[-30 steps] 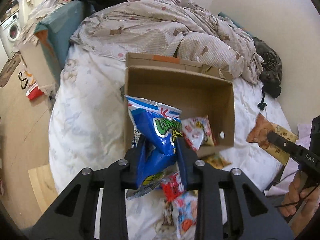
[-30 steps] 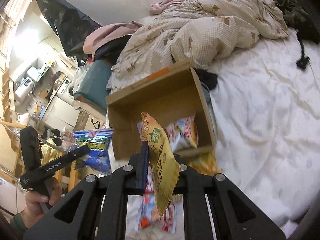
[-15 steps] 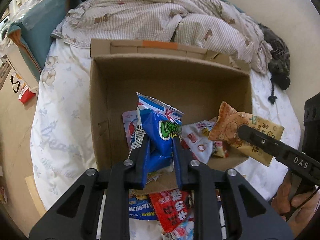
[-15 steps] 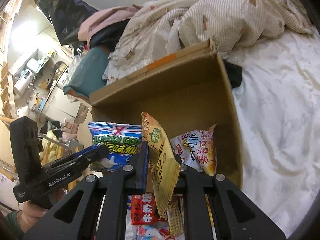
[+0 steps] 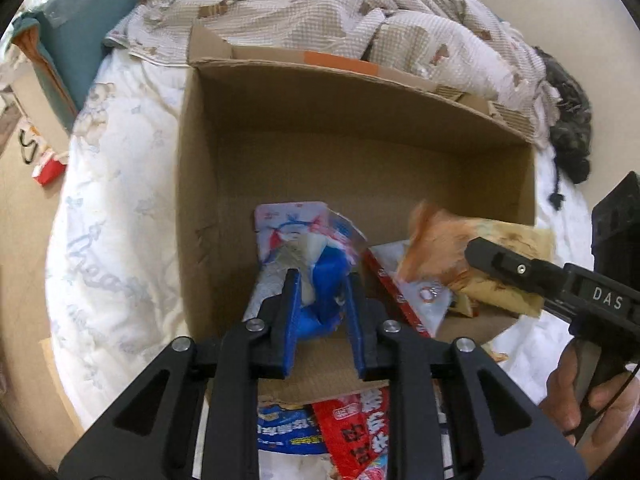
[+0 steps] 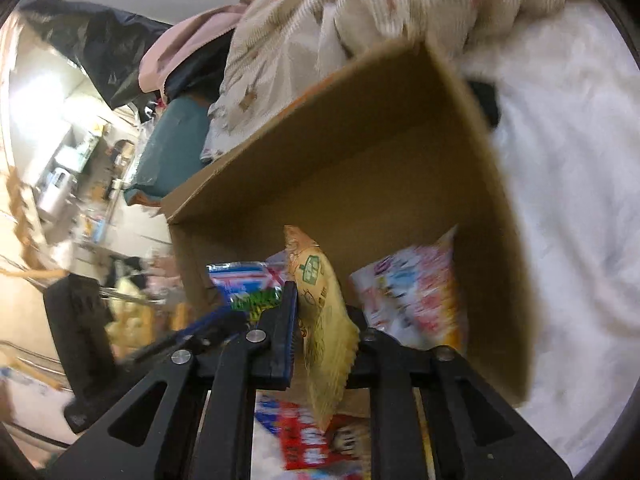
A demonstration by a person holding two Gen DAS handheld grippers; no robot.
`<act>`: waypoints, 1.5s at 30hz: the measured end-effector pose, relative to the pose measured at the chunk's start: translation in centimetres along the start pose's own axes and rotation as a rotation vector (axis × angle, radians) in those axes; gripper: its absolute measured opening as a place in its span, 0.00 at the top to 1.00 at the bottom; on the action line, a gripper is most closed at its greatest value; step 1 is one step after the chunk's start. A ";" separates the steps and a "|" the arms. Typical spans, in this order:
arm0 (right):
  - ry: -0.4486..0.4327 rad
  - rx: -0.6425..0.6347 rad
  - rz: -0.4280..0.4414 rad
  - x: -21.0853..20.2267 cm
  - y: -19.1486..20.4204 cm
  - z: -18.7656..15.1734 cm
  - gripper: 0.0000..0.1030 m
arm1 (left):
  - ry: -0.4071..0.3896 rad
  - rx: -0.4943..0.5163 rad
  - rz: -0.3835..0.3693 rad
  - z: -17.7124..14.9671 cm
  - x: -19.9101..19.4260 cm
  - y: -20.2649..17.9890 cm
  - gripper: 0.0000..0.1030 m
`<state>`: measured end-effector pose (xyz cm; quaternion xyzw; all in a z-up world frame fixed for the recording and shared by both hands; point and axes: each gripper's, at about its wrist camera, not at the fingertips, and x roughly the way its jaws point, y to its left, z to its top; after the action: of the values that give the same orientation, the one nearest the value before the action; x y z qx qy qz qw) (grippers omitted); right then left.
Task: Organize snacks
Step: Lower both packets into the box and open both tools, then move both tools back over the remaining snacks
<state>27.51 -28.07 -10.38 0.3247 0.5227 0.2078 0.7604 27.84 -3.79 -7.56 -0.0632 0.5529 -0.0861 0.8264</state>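
Over the cardboard box [image 5: 360, 160] on the bed, both jaws have just been opening, loosely around a blue chip bag [image 5: 316, 280] and a yellow snack packet [image 6: 320, 312]; best release low, letting them drop flat beside the packets inside.

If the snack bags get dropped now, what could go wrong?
The left gripper and right gripper have just been opening, a bag between each. The yellow bag hangs over the cardboard box's near edge and might slip outside. The blue bag could topple.
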 end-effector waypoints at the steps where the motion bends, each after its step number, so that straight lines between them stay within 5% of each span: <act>1: 0.004 -0.005 0.002 0.3 0.1 -0.1 0.55 | 0.005 0.009 0.021 0.0 -0.1 -0.1 0.48; 2: 0.010 -0.011 0.000 0.5 0.2 -0.1 0.19 | -0.005 0.007 0.030 0.0 -0.4 -0.1 0.37; 3: -0.003 -0.014 -0.012 0.3 0.2 -0.3 0.09 | -0.024 0.002 0.030 0.0 -0.8 0.0 0.21; 9: -0.108 -0.078 -0.079 -2.3 0.8 0.1 0.10 | -0.090 0.036 0.046 0.0 -2.4 -0.6 0.17; 19: -0.111 -0.075 -0.067 -2.7 0.9 0.3 0.11 | -0.145 -0.072 0.007 1.1 -4.7 1.8 0.17; 24: -0.105 -0.079 -0.072 -2.8 0.8 0.1 0.11 | -0.118 -0.126 0.002 0.9 -4.2 2.8 0.17; 28: -0.111 -0.074 -0.068 -3.2 1.0 -0.1 0.11 | -0.093 -0.099 0.067 0.0 -3.4 2.5 0.17; 33: -0.139 -0.080 -0.057 -4.4 1.4 -0.7 0.11 | 0.042 -0.054 0.116 -1.8 0.0 1.1 0.17; 36: -0.153 -0.072 -0.055 -5.2 1.3 -1.0 0.11 | 0.030 -0.009 0.188 -2.1 0.8 0.0 0.17; 40: -0.179 -0.056 -0.049 -6.8 1.2 -1.2 0.11 | 0.060 0.042 0.215 -2.2 1.6 -0.4 0.16; 45: -0.231 -0.055 -0.048 -9.6 1.2 -1.5 0.11 | -0.018 0.027 0.204 -2.2 -0.8 -0.2 0.16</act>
<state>22.65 -33.13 -3.53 0.3126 0.4335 0.1650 0.8289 25.49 -3.85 -7.64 0.0040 0.5477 -0.0083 0.8366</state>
